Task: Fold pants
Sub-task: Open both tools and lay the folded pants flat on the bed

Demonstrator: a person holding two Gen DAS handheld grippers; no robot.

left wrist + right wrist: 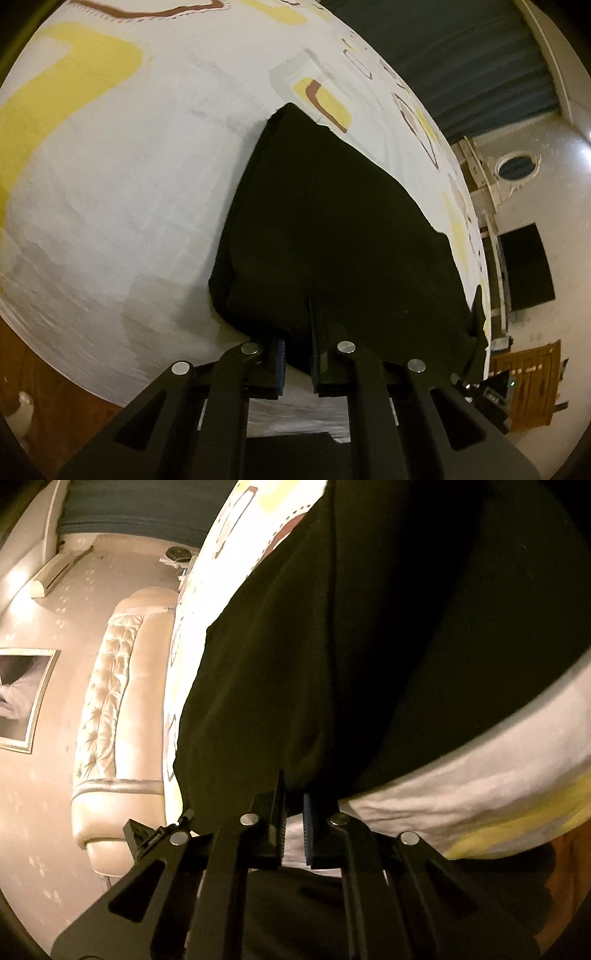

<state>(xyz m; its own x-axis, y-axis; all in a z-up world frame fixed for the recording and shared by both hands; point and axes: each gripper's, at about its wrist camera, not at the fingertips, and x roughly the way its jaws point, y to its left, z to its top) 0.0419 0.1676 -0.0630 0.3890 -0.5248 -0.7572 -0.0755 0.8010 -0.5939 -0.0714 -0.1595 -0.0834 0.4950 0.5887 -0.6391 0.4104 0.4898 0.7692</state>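
the black pants (332, 229) lie on a bed covered by a white sheet (122, 192) printed with yellow and brown shapes, spread toward the bed's near edge with one squared end pointing away in the left wrist view. the near edge of the cloth is gathered up at two places. the left hand-held gripper (298, 360) is nearly closed, its blue-padded jaws pinching a bunched fold of the pants' near edge, the fabric rising between them. the right hand-held gripper (293, 814) is likewise drawn almost fully together on the dark cloth (369, 646), which puckers into a tuck right where the jaws meet (the fold fills much of that view, so the rest of the garment's shape is hard to read there). beneath both grips the white sheet shows at the mattress edge. beyond the bed stand a cream tufted headboard (110, 686), a framed picture (26, 698) on a pale wall, and a dark pleated curtain (461, 51).
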